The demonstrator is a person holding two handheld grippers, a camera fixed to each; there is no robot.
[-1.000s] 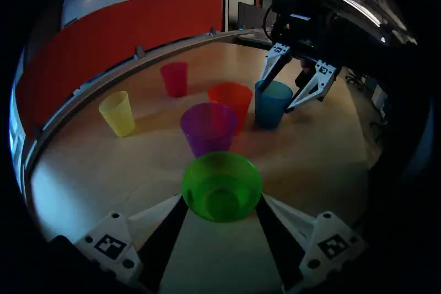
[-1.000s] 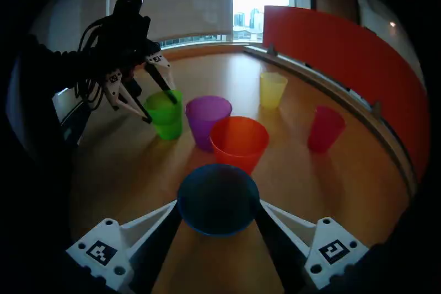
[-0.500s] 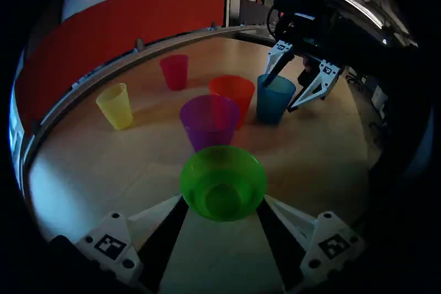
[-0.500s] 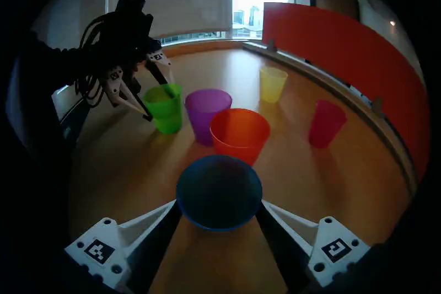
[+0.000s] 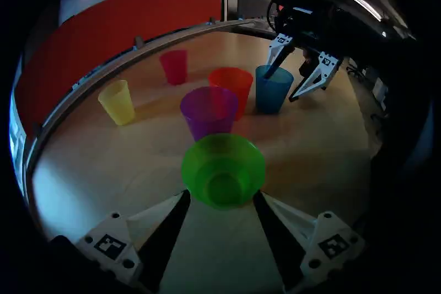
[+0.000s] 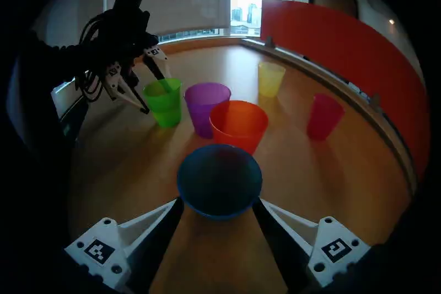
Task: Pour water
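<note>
Currently the green cup [image 5: 223,170] is clamped between the fingers of the left gripper [image 5: 220,197], over the table [image 5: 110,172]; whether it is lifted cannot be told. The blue cup [image 6: 219,181] is clamped likewise in the right gripper [image 6: 218,203]. A purple cup [image 5: 209,112] and an orange cup [image 5: 231,81] are seen lined up between them.

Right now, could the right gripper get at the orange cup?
Likely yes for reach, but not for a grasp. The orange cup stands close and straight ahead of the right gripper, but its fingers are closed on the blue cup, so it would have to put that down first.
</note>
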